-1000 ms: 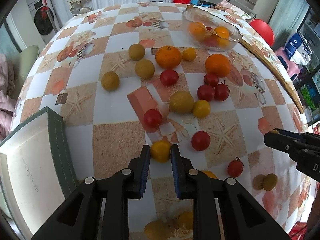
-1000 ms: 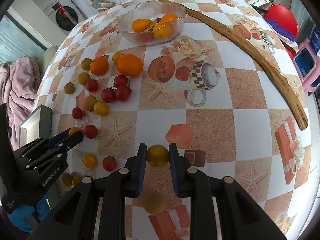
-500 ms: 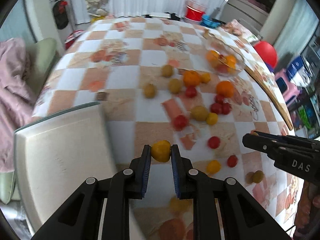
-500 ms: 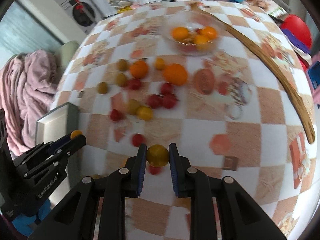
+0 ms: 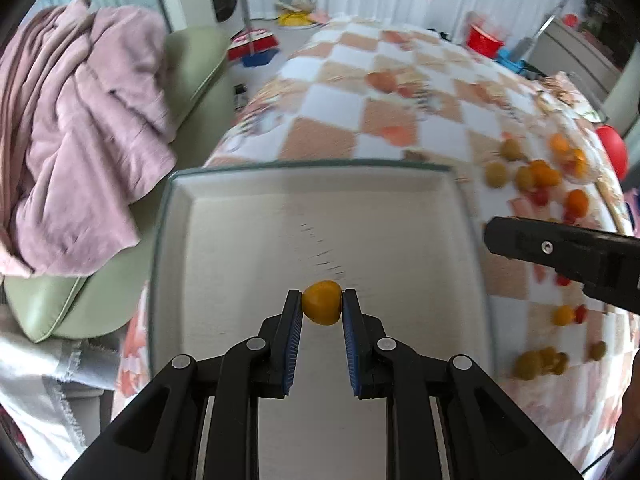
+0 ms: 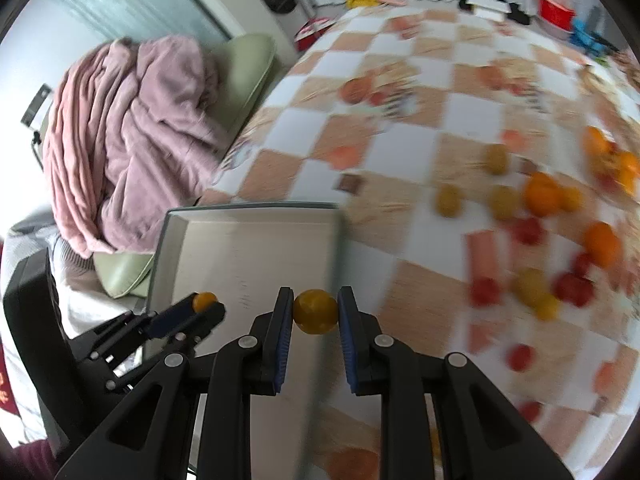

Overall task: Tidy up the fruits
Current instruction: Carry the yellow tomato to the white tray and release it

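Note:
My left gripper [image 5: 321,307] is shut on a small yellow tomato [image 5: 322,302] and holds it above the white tray [image 5: 248,240] with a green rim. My right gripper [image 6: 315,312] is shut on another yellow tomato [image 6: 315,311], over the tray's right edge [image 6: 240,248]. The left gripper also shows in the right wrist view [image 6: 200,306] with its tomato. The right gripper shows at the right of the left wrist view [image 5: 560,252]. Several red, yellow, green and orange fruits [image 6: 540,196] lie blurred on the checked tablecloth.
A green chair [image 5: 196,64] with a pink blanket [image 5: 76,120] stands left of the table. The checked tablecloth [image 6: 400,120] stretches beyond the tray. A red bucket [image 5: 484,42] sits on the floor at the back.
Both grippers have swung left with their yellow tomatoes, from over the scattered fruits to over the white tray. The tray now fills the middle of the left wrist view.

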`<state>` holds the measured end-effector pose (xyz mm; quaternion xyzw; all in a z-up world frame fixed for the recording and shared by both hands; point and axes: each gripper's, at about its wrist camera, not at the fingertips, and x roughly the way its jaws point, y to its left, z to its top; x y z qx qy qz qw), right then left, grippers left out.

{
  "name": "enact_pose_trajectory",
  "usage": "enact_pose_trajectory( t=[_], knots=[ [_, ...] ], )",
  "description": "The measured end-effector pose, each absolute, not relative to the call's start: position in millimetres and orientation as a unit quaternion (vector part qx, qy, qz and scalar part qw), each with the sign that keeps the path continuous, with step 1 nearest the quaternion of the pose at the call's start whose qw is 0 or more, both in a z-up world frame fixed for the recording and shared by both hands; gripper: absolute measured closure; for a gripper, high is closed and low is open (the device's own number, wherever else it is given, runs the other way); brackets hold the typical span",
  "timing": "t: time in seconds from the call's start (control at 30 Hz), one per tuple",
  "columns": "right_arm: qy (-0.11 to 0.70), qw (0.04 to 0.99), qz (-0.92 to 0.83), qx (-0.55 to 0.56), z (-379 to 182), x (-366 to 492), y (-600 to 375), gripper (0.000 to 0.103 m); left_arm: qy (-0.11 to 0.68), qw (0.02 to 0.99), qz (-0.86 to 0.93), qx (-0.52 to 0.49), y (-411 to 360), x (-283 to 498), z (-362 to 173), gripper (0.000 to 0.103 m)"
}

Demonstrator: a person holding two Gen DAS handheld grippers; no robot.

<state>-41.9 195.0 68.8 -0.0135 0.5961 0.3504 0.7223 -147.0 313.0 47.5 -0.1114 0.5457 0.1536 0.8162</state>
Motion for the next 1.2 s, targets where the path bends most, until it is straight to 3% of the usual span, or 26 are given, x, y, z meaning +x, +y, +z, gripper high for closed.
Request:
enact_pose_trajectory(
  t=[0.37, 0.4, 0.47, 0.5, 1.0, 1.1, 1.17, 1.2],
  knots=[
    [0.619, 0.707, 0.337, -0.058, 33.0, -27.3, 243.8, 0.078, 0.554, 0.805, 0.179, -0.113, 342.2, -149.4, 28.7, 0.079],
    [0.619, 0.709, 0.334, -0.063, 30.8, -26.0, 245.9, 0.078, 0.555, 0.805, 0.177, -0.112, 342.9, -149.4, 27.3, 0.075],
    [0.620, 0.710, 0.328, -0.065, 27.6, -22.8, 247.5, 0.078, 0.554, 0.806, 0.181, -0.103, 344.7, -149.5, 26.8, 0.034],
    [0.620, 0.712, 0.324, -0.064, 27.4, -20.8, 247.2, 0.078, 0.548, 0.810, 0.185, -0.101, 346.0, -150.7, 27.6, 0.029],
    [0.615, 0.741, 0.268, -0.026, 28.5, 15.2, 222.7, 0.077, 0.539, 0.834, 0.111, -0.032, 351.6, -99.6, 21.3, 0.029],
    [0.616, 0.736, 0.280, -0.006, 31.4, 17.8, 221.1, 0.059, 0.539, 0.837, 0.096, -0.019, 352.8, -90.5, 22.4, 0.029],
    [0.607, 0.738, 0.295, 0.000, 38.7, 14.8, 224.2, 0.033, 0.541, 0.836, 0.091, -0.011, 351.1, -88.9, 24.0, 0.029],
    [0.601, 0.741, 0.301, 0.001, 43.8, 11.8, 226.8, 0.028, 0.543, 0.835, 0.092, -0.009, 350.5, -88.8, 24.5, 0.029]
  ],
)
